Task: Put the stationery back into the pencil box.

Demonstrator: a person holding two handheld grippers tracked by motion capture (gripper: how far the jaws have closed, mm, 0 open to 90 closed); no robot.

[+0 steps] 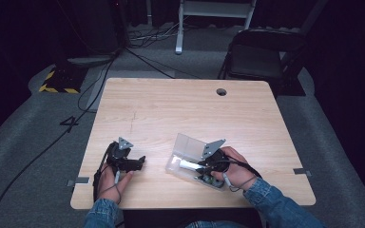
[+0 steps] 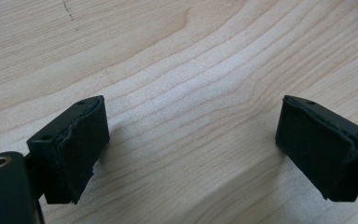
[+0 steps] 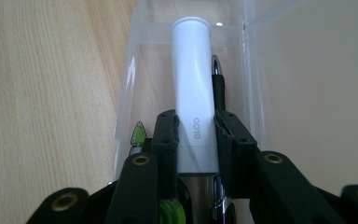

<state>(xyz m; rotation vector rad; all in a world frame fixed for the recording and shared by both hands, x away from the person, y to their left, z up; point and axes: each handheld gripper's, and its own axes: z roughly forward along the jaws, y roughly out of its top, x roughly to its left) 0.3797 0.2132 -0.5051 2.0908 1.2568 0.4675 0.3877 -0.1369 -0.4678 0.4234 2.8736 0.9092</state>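
The right gripper [image 3: 196, 135] is clamping its fingers on the white glue stick [image 3: 193, 84] inside the clear plastic box [image 1: 186, 147], at five o'clock on the tabletop [image 1: 171, 104], and should be moving it level, while the left gripper [image 1: 132, 164] is resting open at seven o'clock.

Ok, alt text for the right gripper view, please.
The right gripper is shut on a white glue stick marked GLOO, held lengthwise inside a clear plastic box on a wooden table. A black pen lies beside the stick, and something green shows at the jaws' left.
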